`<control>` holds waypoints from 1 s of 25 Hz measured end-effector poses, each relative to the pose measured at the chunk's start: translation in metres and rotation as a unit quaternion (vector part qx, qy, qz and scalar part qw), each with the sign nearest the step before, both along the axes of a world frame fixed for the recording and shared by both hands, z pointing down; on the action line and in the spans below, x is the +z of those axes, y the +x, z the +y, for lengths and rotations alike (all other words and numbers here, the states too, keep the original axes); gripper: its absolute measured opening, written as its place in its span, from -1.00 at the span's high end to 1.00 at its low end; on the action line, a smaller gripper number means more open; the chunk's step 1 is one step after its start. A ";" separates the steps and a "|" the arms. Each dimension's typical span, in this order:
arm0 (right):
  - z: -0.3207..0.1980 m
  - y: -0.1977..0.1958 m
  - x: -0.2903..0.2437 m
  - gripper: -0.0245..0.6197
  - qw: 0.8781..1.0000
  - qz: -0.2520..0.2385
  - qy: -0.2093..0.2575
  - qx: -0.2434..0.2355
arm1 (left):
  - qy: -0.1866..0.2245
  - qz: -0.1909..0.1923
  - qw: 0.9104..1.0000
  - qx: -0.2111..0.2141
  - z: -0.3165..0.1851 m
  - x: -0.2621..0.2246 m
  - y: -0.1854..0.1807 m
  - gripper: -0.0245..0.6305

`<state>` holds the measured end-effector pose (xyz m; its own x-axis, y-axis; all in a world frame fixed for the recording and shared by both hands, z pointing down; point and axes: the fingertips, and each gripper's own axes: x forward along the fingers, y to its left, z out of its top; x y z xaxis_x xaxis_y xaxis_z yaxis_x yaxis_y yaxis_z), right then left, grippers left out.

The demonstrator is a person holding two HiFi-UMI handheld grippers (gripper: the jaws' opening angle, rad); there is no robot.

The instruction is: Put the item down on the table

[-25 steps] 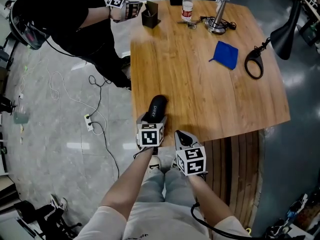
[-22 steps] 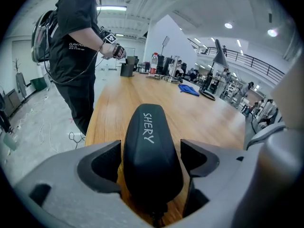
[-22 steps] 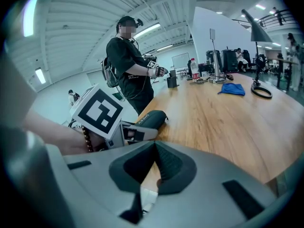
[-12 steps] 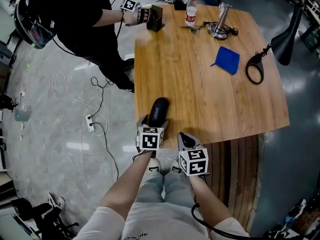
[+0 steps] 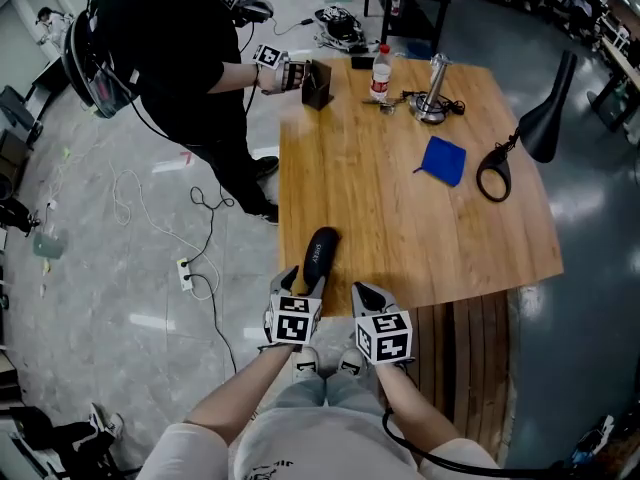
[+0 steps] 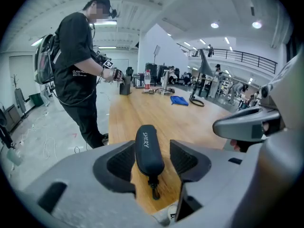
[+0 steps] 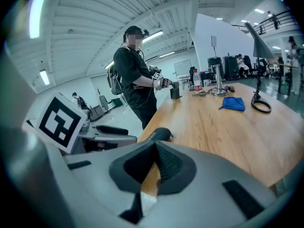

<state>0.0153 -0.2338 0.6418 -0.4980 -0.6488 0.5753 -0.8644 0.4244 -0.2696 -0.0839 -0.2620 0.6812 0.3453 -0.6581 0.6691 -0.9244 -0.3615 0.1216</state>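
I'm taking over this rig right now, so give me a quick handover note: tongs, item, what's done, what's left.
The left tongs are closing, one jaw on each side of the black zipped oblong case, with the pads not pressing on it.
The right tongs are shut and empty, beside the left, just short of the table's near edge.
The case lies flat on the wooden table, by its near left corner.
Done: the item looks set down.
Left to do: probably back the left tongs off without regripping.
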 end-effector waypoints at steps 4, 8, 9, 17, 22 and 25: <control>0.021 -0.006 -0.034 0.91 0.999 0.002 0.020 -0.026 | 0.010 0.032 0.999 -0.012 0.027 -0.044 -0.003 0.54; 0.044 0.001 -0.051 0.91 1.000 0.004 0.020 -0.020 | 0.035 0.023 0.998 -0.037 0.055 -0.078 -0.011 0.87; 0.048 0.003 -0.052 0.91 1.000 0.002 0.018 -0.015 | 0.041 0.023 0.998 -0.041 0.062 -0.084 -0.012 0.90; 0.070 -0.006 -0.070 0.92 1.000 -0.013 0.026 -0.007 | 0.067 0.035 0.996 -0.056 0.101 -0.107 -0.005 0.90; 0.075 -0.007 -0.081 0.92 0.999 -0.009 0.041 -0.006 | 0.085 0.033 0.995 -0.042 0.107 -0.118 -0.003 0.90; 0.078 -0.008 -0.084 0.92 0.999 -0.011 0.044 -0.003 | 0.088 0.035 0.995 -0.043 0.111 -0.121 -0.004 0.91</control>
